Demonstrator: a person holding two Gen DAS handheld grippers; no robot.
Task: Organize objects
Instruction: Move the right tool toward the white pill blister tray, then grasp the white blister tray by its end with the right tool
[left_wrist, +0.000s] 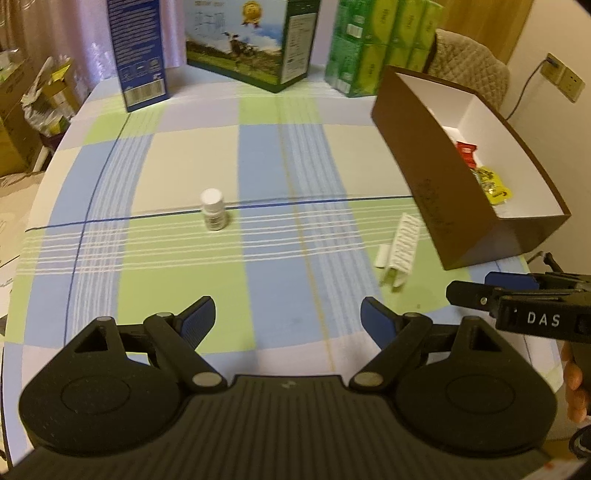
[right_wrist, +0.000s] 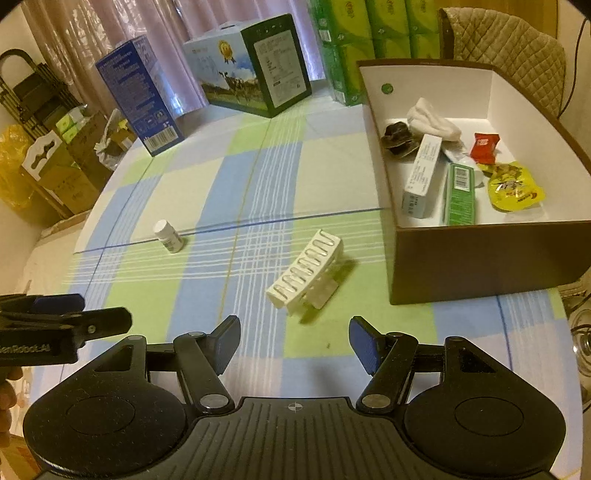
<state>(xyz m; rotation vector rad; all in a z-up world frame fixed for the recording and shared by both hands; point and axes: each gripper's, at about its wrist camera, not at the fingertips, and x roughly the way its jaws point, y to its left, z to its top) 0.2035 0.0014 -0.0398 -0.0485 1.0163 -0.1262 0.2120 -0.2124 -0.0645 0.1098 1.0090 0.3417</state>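
On the table's (right_wrist: 332, 177) checked cloth, the left gripper (left_wrist: 288, 317) hovers over the near edge with its fingers wide apart and nothing between them. A white pill bottle (left_wrist: 213, 209) stands upright toward the left edge, well apart from everything else. Along the far edge stand a blue carton (right_wrist: 142, 98), a milk box (right_wrist: 255, 66) and green tissue packs (right_wrist: 354, 40). The right gripper (right_wrist: 293, 343) also hangs over the near edge, fingers spread and empty. Just beyond it a white hair clip (right_wrist: 308, 275) lies on its side near the brown box (right_wrist: 480, 258), not touching it. The box sits at the right edge and holds a white cloth (right_wrist: 432, 118), two slim cartons (right_wrist: 424, 170), a red packet (right_wrist: 485, 146) and a yellow pouch (right_wrist: 515, 186).
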